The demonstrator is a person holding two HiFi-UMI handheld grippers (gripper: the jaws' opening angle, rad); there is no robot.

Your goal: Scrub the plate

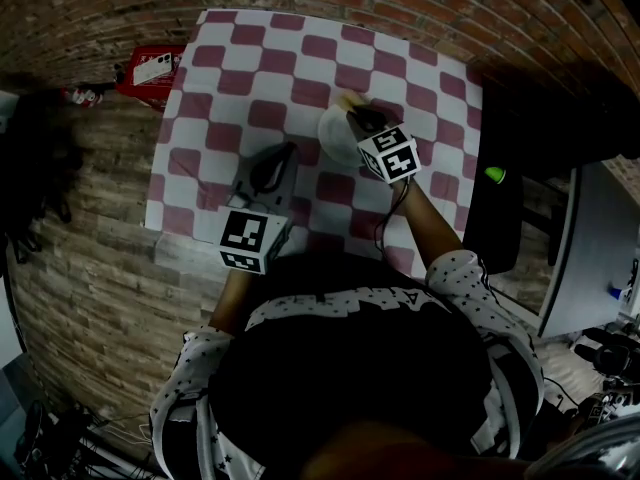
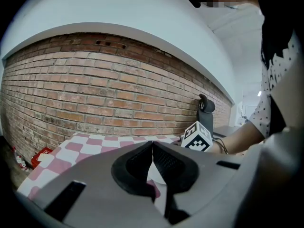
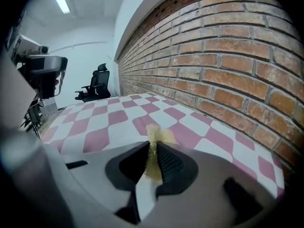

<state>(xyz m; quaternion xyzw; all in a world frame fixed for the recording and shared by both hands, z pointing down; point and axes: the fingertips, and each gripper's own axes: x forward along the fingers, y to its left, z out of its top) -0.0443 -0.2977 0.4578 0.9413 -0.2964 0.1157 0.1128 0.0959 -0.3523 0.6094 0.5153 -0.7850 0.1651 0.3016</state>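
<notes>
Pinches a yellow sponge (image 3: 159, 136) tight in the right gripper (image 3: 153, 151), closed hard on it. Leaves a tuft poking past the tips, likely to put soft fibre rather than hard jaw against the plate (image 1: 335, 136).

Finds that plate lying flat near the middle of the checked cloth (image 1: 260, 68), white and shallow. Hangs the right gripper just above its far side, sponge end down and angled toward the far rim. Cannot tell from either view whether the sponge touches yet.

Holds the left gripper (image 1: 287, 155) low and just beside the plate's near-left edge. Presses its tips together on nothing that can be made out. Shows only a sliver of white and pink through the gap beneath them. Seems placed there to brace the plate against sliding under the strokes, though contact with the rim cannot be confirmed.

Reads as the scrubbing step itself, at or just short of contact. Calls for light downward pressure and short strokes. Risks skating a loose plate across the cloth, or bunching the cloth, under too hard a push.
</notes>
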